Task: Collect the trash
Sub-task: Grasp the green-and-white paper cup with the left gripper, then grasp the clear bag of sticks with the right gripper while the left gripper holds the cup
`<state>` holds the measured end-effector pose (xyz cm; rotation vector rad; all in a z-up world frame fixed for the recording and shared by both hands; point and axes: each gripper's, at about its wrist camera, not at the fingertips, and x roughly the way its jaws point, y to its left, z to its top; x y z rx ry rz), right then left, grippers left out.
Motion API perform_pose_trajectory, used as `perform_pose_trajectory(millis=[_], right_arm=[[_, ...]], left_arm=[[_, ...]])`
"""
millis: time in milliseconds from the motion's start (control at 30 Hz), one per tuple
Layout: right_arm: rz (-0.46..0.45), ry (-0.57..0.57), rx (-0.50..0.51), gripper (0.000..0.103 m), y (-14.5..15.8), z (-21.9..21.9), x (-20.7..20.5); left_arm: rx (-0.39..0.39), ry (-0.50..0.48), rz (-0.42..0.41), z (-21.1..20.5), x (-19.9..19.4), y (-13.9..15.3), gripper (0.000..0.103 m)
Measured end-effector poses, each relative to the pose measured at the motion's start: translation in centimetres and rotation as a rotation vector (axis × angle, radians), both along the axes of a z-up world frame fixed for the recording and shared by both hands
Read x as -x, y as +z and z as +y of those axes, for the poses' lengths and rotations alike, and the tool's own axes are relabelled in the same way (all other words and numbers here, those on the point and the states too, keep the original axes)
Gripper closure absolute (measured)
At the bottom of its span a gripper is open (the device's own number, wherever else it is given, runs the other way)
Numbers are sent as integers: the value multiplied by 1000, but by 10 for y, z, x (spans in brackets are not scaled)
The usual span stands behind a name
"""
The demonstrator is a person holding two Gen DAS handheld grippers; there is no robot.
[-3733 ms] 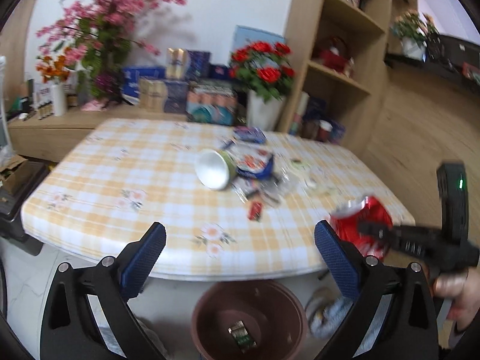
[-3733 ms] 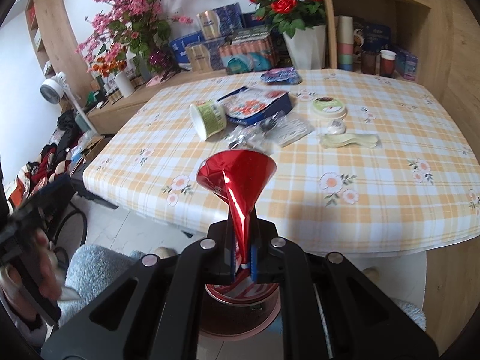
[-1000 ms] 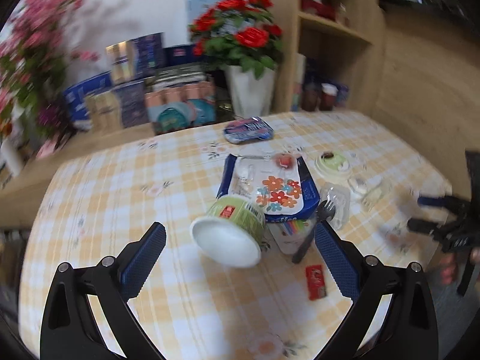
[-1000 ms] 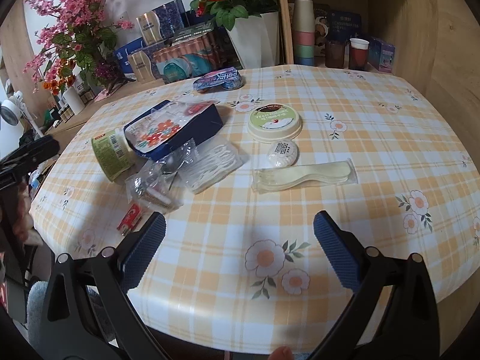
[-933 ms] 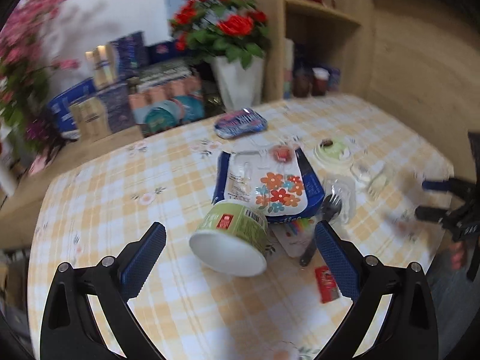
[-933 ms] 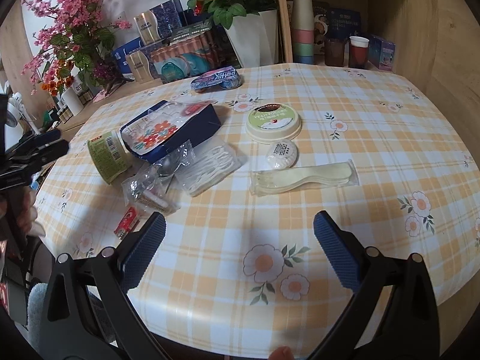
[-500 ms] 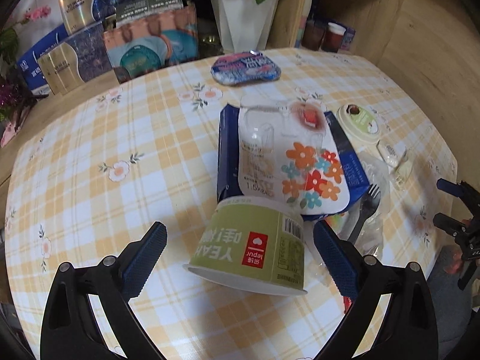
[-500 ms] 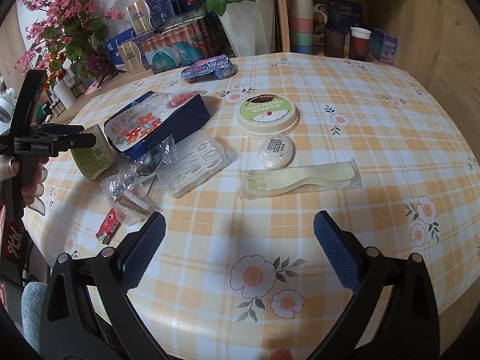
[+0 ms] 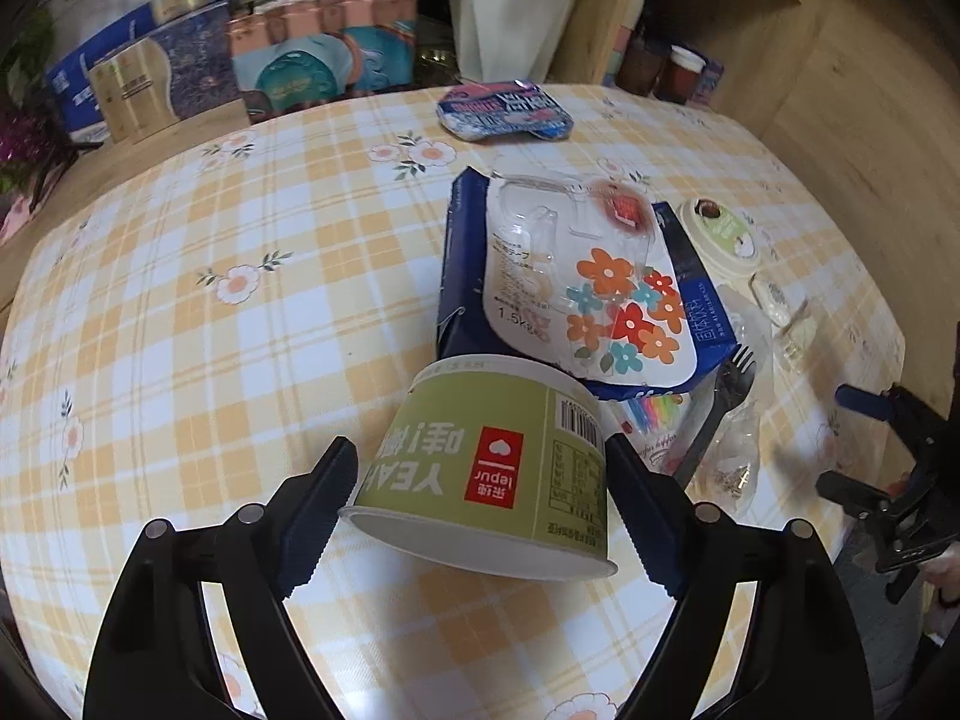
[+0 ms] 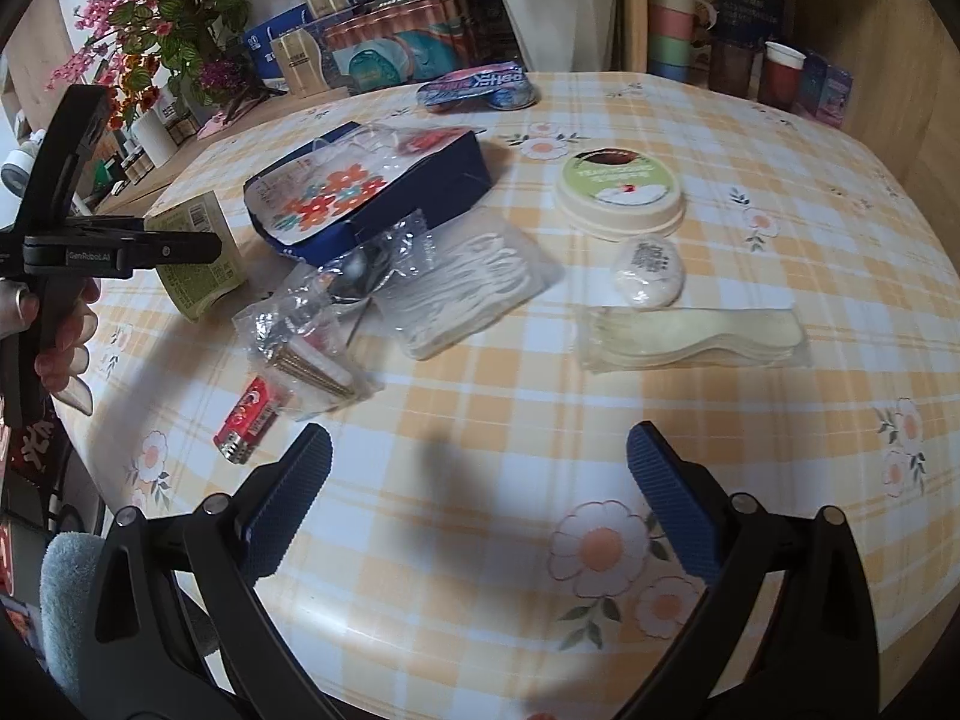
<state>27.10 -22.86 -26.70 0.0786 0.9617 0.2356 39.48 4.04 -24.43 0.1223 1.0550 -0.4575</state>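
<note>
A green paper cup lies on its side on the checked tablecloth, against a blue box with a flowered blister pack. My left gripper straddles the cup, its jaws closing; the blue pads sit right at the cup's sides without squeezing it. The right wrist view shows the same cup under the left gripper. My right gripper stands open over bare cloth with nothing between its fingers. Ahead of it lie a bag of pale cutlery, a small white pack and a round lid.
Clear plastic bags, a black fork and a small red packet lie beside the box. A blue pouch sits further back. Boxes, a white flower vase and shelves border the table's far side.
My left gripper has come down close over the green cup and its jaws have narrowed around it. The right gripper has moved forward and lower over the table.
</note>
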Motion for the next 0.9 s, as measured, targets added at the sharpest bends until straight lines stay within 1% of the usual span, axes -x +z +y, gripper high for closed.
perform_pose_trajectory(millis=[200, 300, 333, 400, 467, 533, 600, 700, 733, 767, 800, 833, 900], right_arm=[[-1, 41, -31, 6, -1, 20, -6], [-3, 76, -11, 7, -2, 38, -12], [-6, 91, -9, 10, -2, 44, -13], [-2, 116, -12, 19, -4, 53, -19], [12, 124, -24, 22, -7, 60, -26], [43, 130, -62, 33, -11, 66, -33], [58, 123, -84, 36, -14, 70, -37], [61, 108, -95, 37, -16, 72, -42], [65, 105, -99, 40, -16, 72, -43], [74, 102, -112, 44, -16, 71, -44], [82, 98, -124, 54, -16, 68, -44], [89, 91, -135, 61, -16, 66, -43], [91, 83, -142, 64, -13, 62, -39]], left_arm=[[65, 93, -44, 26, 25, 9, 22], [106, 132, -61, 37, 41, 14, 22], [119, 136, -64, 40, 46, 16, 22], [134, 147, -81, 46, 58, 21, 22], [145, 155, -92, 51, 66, 24, 22], [158, 157, -100, 55, 73, 27, 22], [168, 156, -106, 57, 78, 29, 22], [184, 146, -106, 57, 84, 32, 22], [192, 137, -107, 56, 87, 33, 22], [198, 129, -110, 55, 90, 35, 22], [201, 125, -113, 54, 92, 35, 22], [205, 121, -115, 53, 94, 36, 22], [216, 114, -120, 50, 100, 39, 22]])
